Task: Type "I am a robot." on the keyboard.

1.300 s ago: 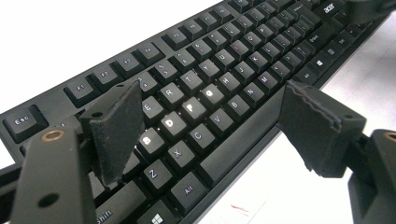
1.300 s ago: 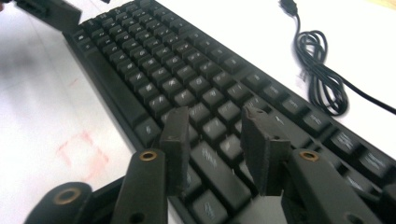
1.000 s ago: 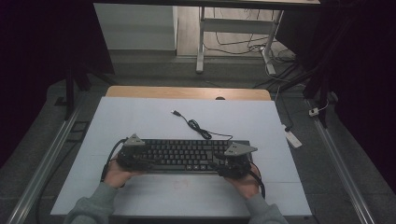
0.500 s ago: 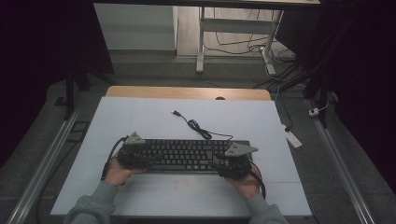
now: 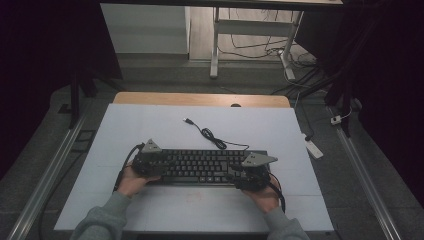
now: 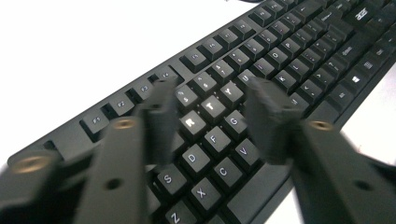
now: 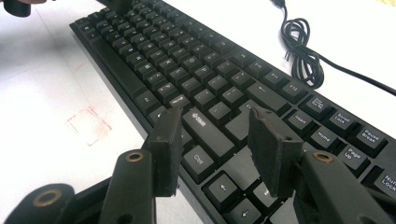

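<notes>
A black keyboard (image 5: 200, 167) lies across the near half of the white table (image 5: 150, 125), and its cable (image 5: 210, 135) coils away behind it. My left gripper (image 5: 146, 163) hovers over the keyboard's left end. In the left gripper view its jaws (image 6: 210, 100) stand apart above the R, T, F and G keys (image 6: 214, 108). They have just been closing, with nothing held between them. My right gripper (image 5: 250, 172) is over the right end. Its jaws (image 7: 215, 126) stand apart above the Enter and Shift keys of the keyboard (image 7: 187, 70), gripping nothing.
The cable (image 7: 303, 56) ends in a loose USB plug (image 5: 187, 120) on the table behind the keyboard. A faint red square (image 7: 88, 125) is drawn on the table in front of the keyboard. A white power strip (image 5: 314, 148) lies on the floor to the right.
The left gripper has edged a little toward the keyboard's middle. The right hand and the keyboard have kept still.
</notes>
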